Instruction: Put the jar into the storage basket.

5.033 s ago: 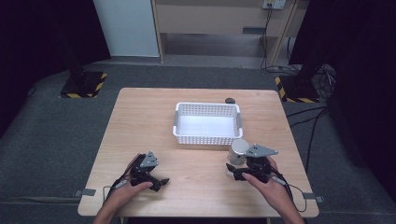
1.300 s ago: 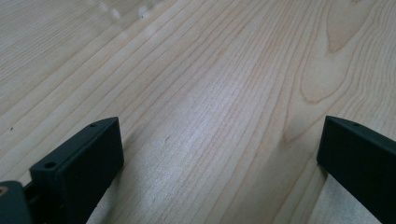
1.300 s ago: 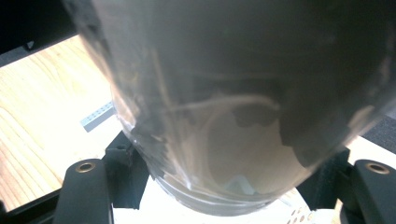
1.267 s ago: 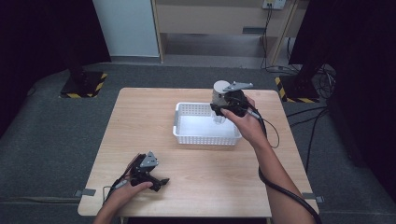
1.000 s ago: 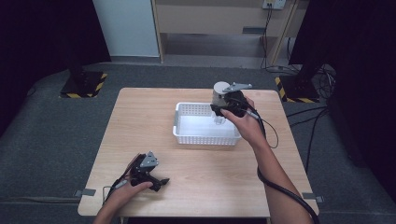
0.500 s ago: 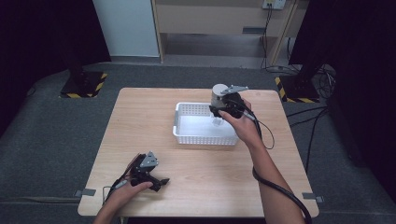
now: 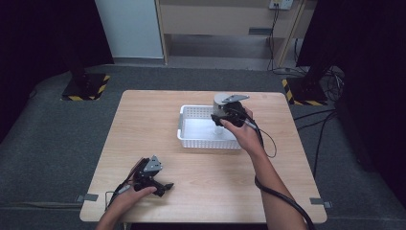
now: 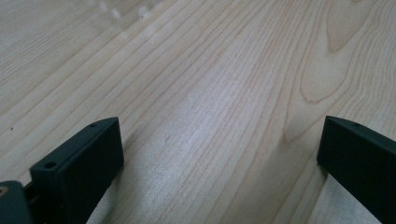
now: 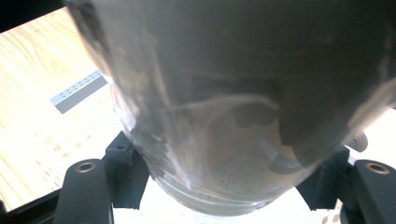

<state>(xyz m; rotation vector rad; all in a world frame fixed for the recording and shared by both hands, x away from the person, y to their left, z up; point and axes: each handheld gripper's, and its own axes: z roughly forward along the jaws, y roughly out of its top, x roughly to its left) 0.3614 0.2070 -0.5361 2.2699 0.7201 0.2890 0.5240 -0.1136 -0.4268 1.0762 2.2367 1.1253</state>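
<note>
Clear plastic cup (image 9: 224, 116) is sitting clamped in the right tongs (image 7: 221, 120) above the white basket (image 7: 189, 136) near the table's far edge, risking slipping or crushing, while the left tongs (image 7: 160, 184) are resting wide and empty near the front-left corner.
</note>
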